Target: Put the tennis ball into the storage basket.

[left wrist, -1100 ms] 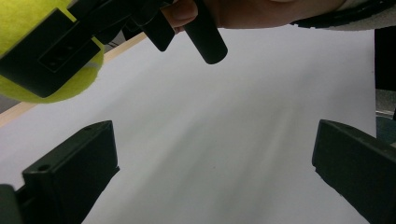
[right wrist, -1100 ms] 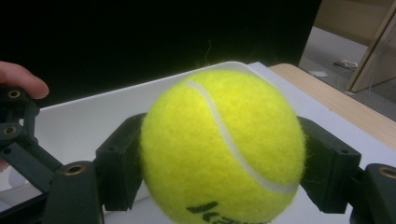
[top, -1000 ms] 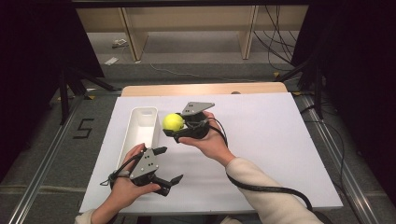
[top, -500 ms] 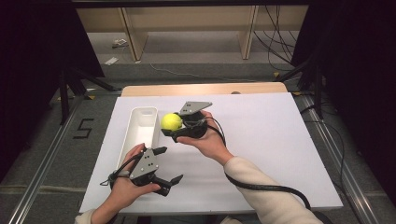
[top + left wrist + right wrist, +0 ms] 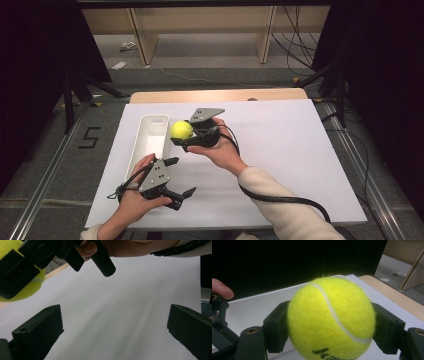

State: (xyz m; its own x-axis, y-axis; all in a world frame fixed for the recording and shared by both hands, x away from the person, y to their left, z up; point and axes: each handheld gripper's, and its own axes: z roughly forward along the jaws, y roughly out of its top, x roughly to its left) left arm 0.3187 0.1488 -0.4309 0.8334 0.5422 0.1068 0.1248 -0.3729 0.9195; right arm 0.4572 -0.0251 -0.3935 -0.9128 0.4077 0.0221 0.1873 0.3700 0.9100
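Note:
A yellow tennis ball (image 5: 181, 129) (image 5: 331, 320) is held above the white board, right beside the white tray (image 5: 149, 141). My right gripper (image 5: 183, 134) (image 5: 331, 332) is shut on it, one jaw on each side. The ball (image 5: 23, 291) and the right gripper show at the upper left of the left gripper view. My left gripper (image 5: 181, 178) (image 5: 115, 332) is near the board's front edge, open, with nothing but bare board between its jaws.
The long white tray lies on the left part of the white board (image 5: 280, 150), and its inside looks bare. A wooden table edge (image 5: 220, 95) runs behind the board. Dark stands and cables lie on the floor around.
The right gripper has carried the ball slightly left, toward the tray. The left gripper has stayed in place.

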